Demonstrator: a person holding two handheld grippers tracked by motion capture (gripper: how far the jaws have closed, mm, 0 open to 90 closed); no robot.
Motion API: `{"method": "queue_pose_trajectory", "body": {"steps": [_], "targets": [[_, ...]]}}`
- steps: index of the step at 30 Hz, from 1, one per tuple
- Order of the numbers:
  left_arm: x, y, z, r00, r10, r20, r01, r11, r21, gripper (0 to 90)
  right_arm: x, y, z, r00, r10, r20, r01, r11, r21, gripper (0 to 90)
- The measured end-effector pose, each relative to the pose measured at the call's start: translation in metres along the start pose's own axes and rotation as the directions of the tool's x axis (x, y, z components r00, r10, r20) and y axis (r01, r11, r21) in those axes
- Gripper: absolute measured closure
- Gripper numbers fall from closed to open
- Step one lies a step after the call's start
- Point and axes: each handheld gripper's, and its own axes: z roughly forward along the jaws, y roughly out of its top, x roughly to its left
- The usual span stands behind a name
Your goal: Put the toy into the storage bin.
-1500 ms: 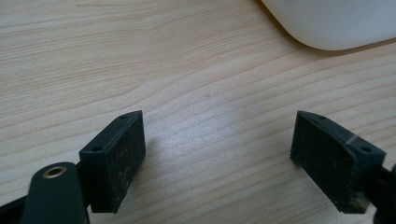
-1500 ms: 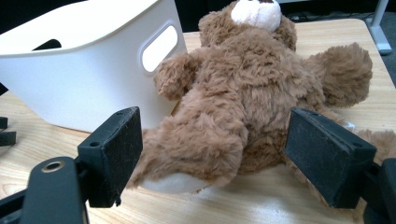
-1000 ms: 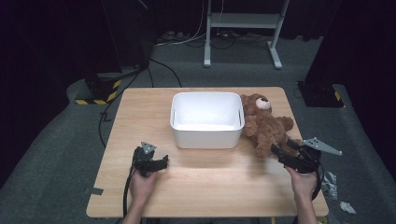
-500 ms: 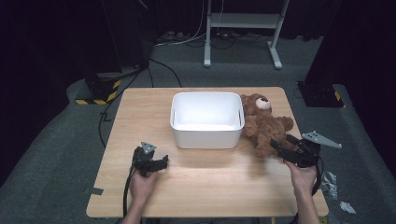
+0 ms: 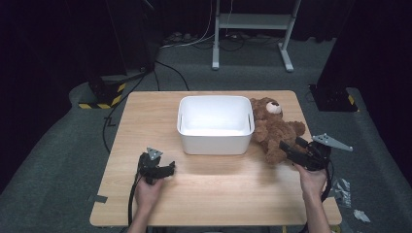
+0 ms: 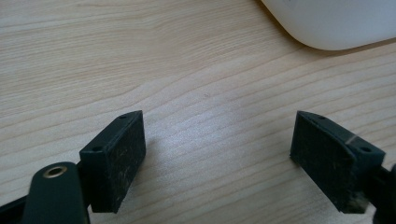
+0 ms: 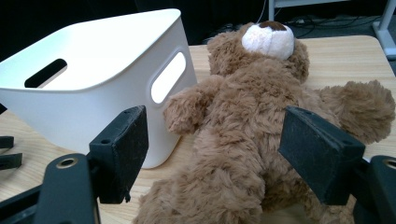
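Brown teddy bear (image 7: 243, 140) lying on the bench (image 5: 145, 116) against the white bin (image 5: 215, 124), its legs cut off in the right gripper view, right claw (image 7: 212, 156) released and just closing around its body without contact, bin interior bare, left claw (image 6: 217, 154) released over bare wood.

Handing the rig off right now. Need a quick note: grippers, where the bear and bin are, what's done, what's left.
Left gripper: open, holding nothing, low over the bare table in front of the bin.
Right gripper: open, jaws have just been closing a little, either side of the teddy bear's lower body, pads not yet pressing on it.
Teddy bear: lying on the table against the white bin's right side.
Bin: nothing visible inside.
Done: approach to the bear.
Left: likely grip the bear and lift it into the bin.
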Motion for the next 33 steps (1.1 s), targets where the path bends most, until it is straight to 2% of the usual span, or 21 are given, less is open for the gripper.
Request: {"method": "queue_pose_trajectory", "body": {"steps": [7, 13, 19, 30, 33], "targets": [[0.000, 0.000, 0.000, 1.0000, 0.000, 0.000, 0.000, 1.0000, 0.000, 18.0, 0.000, 0.001, 0.000, 1.0000, 0.000, -0.001, 0.000, 1.000, -0.017, 20.8], [0.000, 0.000, 0.000, 1.0000, 0.001, 0.001, -0.001, 1.0000, 0.000, 18.1, -0.001, 0.001, 0.004, 0.9999, -0.010, 0.007, 0.010, 1.000, -0.003, 19.6], [0.000, 0.000, 0.000, 1.0000, 0.001, 0.001, -0.001, 1.0000, 0.000, 18.1, 0.000, 0.009, 0.012, 0.9997, -0.008, 0.021, 0.008, 1.000, 0.013, 20.1], [0.000, 0.000, 0.000, 1.0000, -0.002, 0.000, 0.002, 1.0000, 0.000, 18.1, 0.003, 0.019, 0.024, 0.9986, -0.034, 0.040, 0.032, 0.999, 0.031, 21.0], [0.000, 0.000, 0.000, 1.0000, -0.006, 0.001, 0.006, 1.0000, -0.001, 18.1, 0.002, 0.022, 0.026, 0.9987, -0.022, 0.045, 0.021, 0.999, 0.034, 21.9]]}}
